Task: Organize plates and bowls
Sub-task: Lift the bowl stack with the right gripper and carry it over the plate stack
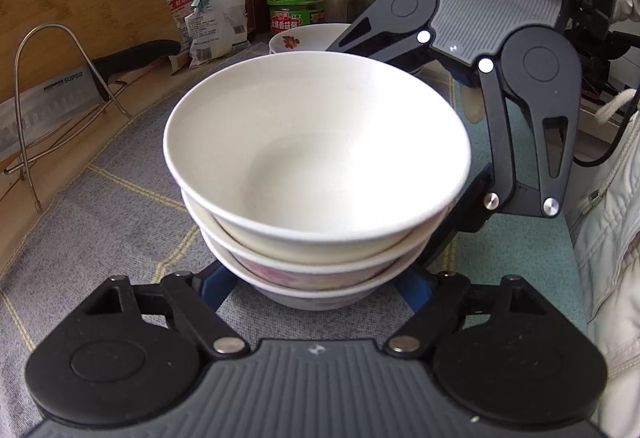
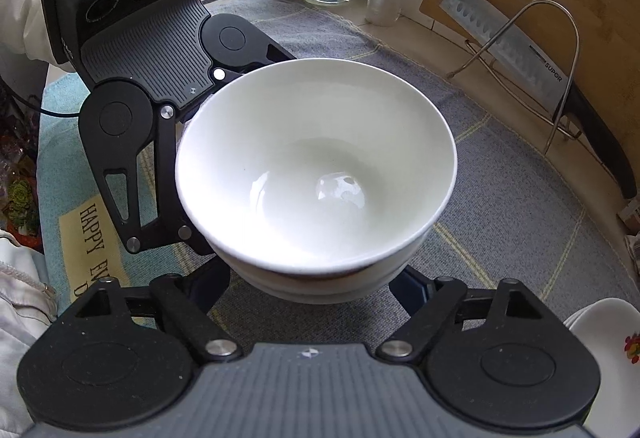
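A stack of three nested round ceramic bowls [image 1: 316,198] stands upright on the grey woven cloth [image 1: 100,222] that covers the desk, at the centre of both wrist views. The top bowl is a plain white glazed bowl [image 2: 316,166]; the two beneath it show faded pink patterning on their outer walls. The left gripper [image 1: 316,290] is set low against the near side of the stack, its blue-tipped fingers [image 1: 218,288] closed in on either side of the lowest bowl, at the narrowest spread this gripper reaches, so the stack is judged to be held at its base. The right gripper [image 2: 316,286] straddles the stack from the opposite side; its fingers [image 2: 412,288] flank the lower bowls at a middling spread, but the contact points are hidden under the rims, so it cannot be told whether they press on the stack. This two-sided placement probably serves to steady or lift the whole stack as one unit, since a grip on the top bowl alone would separate it. All three mouths open straight up; the stack's long axis is vertical, with no visible tilt. Another white bowl with a red floral print [image 1: 304,38] sits apart behind the stack, presumably still to be sorted.
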`<state>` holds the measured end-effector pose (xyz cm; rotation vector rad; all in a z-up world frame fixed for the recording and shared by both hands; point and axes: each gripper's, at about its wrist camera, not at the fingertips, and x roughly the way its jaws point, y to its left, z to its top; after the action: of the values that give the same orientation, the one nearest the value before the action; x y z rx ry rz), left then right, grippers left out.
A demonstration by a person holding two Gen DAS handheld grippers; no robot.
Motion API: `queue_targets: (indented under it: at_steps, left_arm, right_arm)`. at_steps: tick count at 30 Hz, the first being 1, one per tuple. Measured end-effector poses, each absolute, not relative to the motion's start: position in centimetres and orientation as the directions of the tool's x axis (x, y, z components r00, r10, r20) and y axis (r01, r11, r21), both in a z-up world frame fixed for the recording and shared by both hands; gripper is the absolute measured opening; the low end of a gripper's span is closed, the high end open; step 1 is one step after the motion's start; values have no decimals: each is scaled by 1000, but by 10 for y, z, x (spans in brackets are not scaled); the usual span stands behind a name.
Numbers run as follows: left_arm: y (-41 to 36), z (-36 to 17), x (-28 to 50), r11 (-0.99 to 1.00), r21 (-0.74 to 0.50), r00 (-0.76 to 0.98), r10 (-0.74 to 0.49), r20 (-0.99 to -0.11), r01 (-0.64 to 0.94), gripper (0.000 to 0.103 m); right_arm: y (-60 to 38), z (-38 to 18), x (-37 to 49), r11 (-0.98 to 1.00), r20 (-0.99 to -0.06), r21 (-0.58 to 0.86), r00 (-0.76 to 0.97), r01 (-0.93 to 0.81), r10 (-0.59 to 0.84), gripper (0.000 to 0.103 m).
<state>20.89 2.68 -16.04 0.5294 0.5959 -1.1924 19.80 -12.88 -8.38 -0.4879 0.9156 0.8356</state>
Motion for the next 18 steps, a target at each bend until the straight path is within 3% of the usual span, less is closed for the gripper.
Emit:
queue_targets:
  at_steps: [18]
  left_arm:
    - [26, -154, 207, 235, 133, 259, -666, -700, 963, 82]
  right_arm:
    - [-127, -78, 202, 588, -852, -50, 342, -807, 397, 88]
